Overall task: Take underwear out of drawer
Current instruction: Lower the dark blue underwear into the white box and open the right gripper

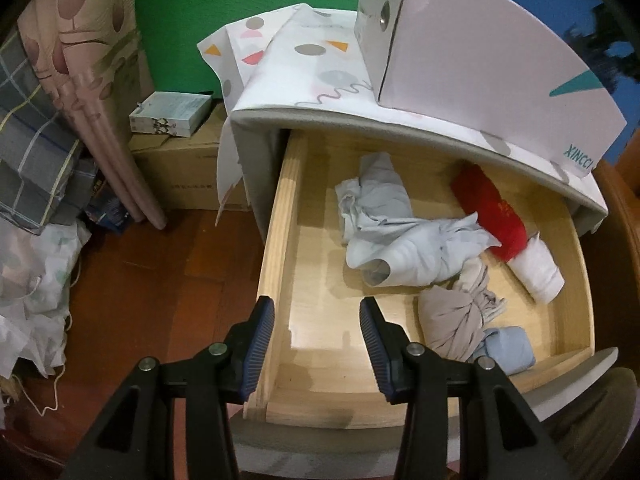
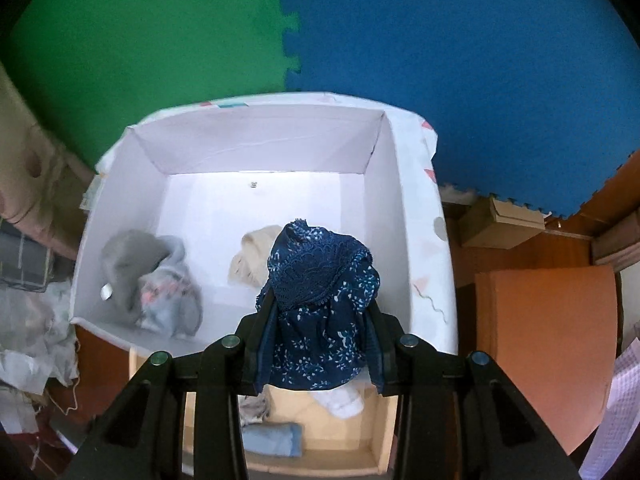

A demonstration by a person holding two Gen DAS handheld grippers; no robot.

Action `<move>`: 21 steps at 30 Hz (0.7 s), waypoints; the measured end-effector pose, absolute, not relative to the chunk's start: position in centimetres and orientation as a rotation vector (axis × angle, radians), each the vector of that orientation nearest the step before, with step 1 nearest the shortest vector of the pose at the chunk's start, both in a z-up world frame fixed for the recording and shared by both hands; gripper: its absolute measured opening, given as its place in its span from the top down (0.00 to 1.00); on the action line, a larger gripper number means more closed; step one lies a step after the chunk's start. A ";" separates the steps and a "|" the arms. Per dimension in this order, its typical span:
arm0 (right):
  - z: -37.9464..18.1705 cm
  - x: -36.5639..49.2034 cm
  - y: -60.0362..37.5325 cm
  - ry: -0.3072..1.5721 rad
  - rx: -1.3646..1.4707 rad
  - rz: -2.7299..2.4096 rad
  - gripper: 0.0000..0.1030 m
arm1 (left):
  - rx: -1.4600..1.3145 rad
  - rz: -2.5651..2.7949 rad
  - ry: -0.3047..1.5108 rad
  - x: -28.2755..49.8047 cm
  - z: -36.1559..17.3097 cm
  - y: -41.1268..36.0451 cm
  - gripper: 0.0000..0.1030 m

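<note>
My right gripper (image 2: 318,344) is pinching dark blue underwear (image 2: 320,300) tight, holding it over the white box (image 2: 400,216); my left gripper (image 1: 317,344) is standing part open with nothing inside, hanging over the wooden drawer (image 1: 280,240); more rolled clothes (image 1: 412,244) are lying there.

Left gripper (image 1: 317,338): jaws apart, nothing between the pads, pointing steeply down. Right gripper (image 2: 319,344): jaws clamped on fabric, also pointing steeply down.
</note>
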State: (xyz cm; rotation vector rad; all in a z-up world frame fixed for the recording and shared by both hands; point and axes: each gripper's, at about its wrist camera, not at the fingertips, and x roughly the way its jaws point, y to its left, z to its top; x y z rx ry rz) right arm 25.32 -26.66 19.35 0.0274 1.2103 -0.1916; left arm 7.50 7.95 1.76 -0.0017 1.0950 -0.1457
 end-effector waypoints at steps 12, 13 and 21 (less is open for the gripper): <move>14.4 27.6 -26.4 1.295 -0.028 -0.195 0.48 | -0.016 -0.154 1.132 7.9 1.0 7.9 0.56; 14.7 27.3 -26.4 1.290 -0.018 -0.190 0.46 | -0.017 -0.158 1.134 8.0 1.0 7.9 0.56; 19.1 23.1 -25.9 1.241 0.003 -0.149 0.41 | -0.005 -0.151 1.155 8.1 0.6 7.6 0.56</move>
